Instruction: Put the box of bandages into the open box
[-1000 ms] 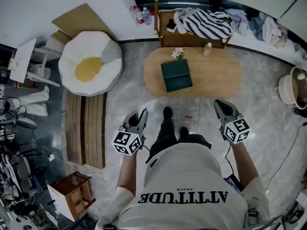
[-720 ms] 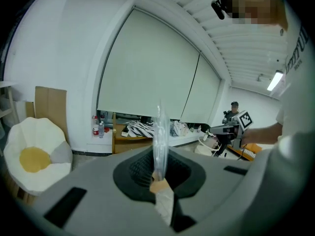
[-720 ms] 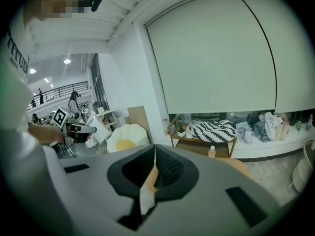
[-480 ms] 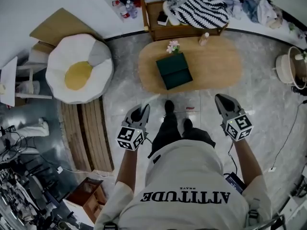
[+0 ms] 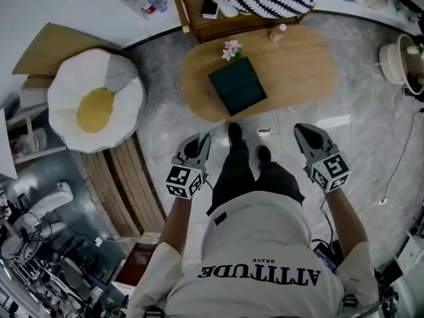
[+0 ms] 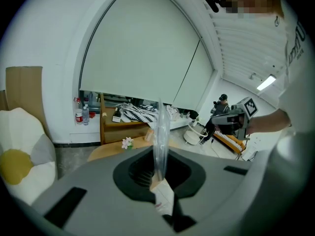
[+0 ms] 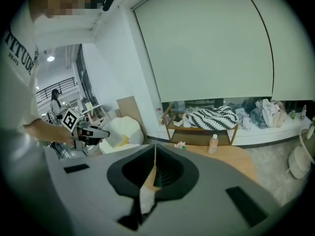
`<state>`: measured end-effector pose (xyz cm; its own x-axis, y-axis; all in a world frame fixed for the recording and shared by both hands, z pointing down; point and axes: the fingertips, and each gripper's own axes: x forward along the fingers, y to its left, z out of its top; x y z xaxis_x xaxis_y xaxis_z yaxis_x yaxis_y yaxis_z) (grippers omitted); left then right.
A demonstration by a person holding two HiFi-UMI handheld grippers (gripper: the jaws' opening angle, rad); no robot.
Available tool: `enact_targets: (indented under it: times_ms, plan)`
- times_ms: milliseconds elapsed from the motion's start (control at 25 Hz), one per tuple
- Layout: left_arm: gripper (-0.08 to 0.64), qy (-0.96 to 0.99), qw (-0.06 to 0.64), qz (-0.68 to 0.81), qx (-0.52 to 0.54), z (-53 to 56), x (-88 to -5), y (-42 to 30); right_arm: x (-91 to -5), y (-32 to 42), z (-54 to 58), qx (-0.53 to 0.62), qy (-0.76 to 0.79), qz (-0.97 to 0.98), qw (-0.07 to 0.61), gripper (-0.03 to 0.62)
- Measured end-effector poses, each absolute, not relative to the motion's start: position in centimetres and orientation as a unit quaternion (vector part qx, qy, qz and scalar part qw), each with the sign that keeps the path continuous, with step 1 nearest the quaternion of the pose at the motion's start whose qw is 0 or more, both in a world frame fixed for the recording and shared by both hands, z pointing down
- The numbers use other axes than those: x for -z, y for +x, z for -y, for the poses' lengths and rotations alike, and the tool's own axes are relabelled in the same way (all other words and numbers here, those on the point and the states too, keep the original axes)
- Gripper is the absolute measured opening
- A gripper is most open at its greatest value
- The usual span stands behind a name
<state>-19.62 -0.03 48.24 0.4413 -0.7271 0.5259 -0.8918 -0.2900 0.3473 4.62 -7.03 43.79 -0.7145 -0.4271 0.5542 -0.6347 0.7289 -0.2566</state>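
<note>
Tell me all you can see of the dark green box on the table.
The dark green box is squarish and matte, lying flat and askew on the oval wooden table, towards the person's side. A small flower sprig stands by its far corner. Nothing lies on it; whether it is open I cannot tell.

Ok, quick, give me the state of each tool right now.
Left tool: closed, holding nothing.
Right tool: closed, holding nothing.
</note>
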Motion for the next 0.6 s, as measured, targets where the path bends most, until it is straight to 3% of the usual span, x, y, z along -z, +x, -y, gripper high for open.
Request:
enact_targets:
  times_ms: [600]
  plan:
    - [0.034, 0.805, 0.360, 0.435, -0.183, 5.5, -63.8, -18.1, -52.9, 2.7, 8.6, -0.274, 0.342, 0.858, 0.268, 0.023]
